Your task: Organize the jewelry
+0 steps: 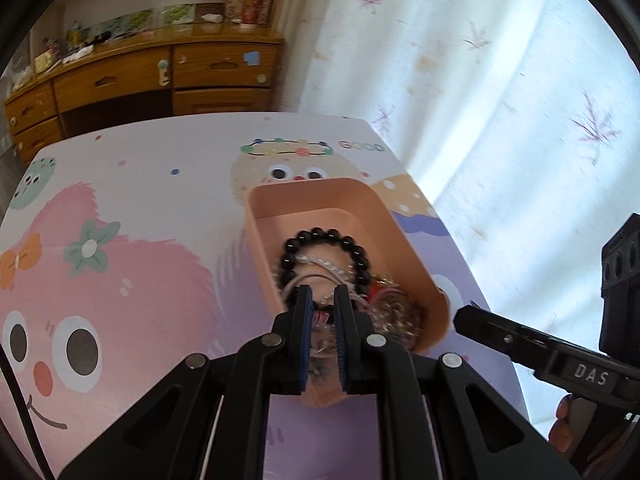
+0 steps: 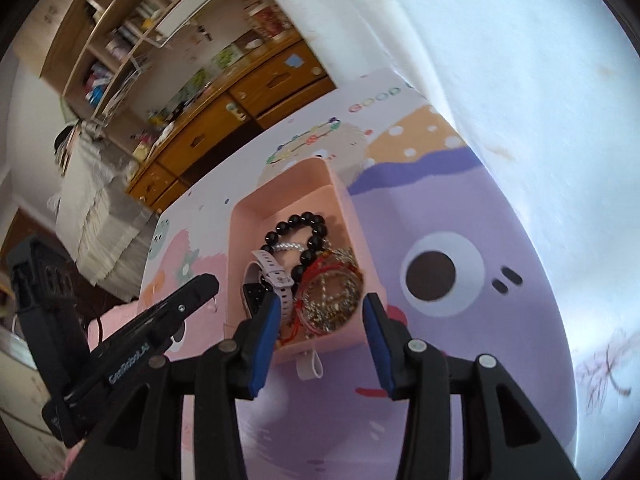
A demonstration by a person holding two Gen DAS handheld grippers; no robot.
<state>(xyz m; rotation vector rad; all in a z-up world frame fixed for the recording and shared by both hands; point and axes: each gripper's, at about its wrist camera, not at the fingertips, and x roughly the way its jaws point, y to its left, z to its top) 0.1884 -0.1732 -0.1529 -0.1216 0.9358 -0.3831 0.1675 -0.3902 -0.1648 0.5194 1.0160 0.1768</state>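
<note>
A pink tray (image 1: 320, 200) (image 2: 280, 200) lies on the cartoon table mat. It holds a black bead bracelet (image 1: 320, 236) (image 2: 308, 220), a clear bead strand (image 2: 288, 246), a pale pink watch (image 2: 272, 268), and red cord with gold chains (image 2: 328, 296). In the left wrist view my left gripper (image 1: 323, 294) hovers above the tray's near half, shut, with nothing seen between its pads. Its tip (image 2: 208, 280) shows left of the tray. My right gripper (image 2: 323, 300) is open, its fingers straddling the tray's near end without touching. It enters the left wrist view at the right (image 1: 466, 316).
A small white loop (image 2: 310, 364) lies on the mat (image 1: 140, 184) by the tray's near wall. A white flowered curtain (image 1: 500, 120) hangs right of the table. A wooden dresser (image 1: 160, 76) and shelves (image 2: 132, 32) stand behind. A hand's fingers (image 1: 560, 420) grip the right tool.
</note>
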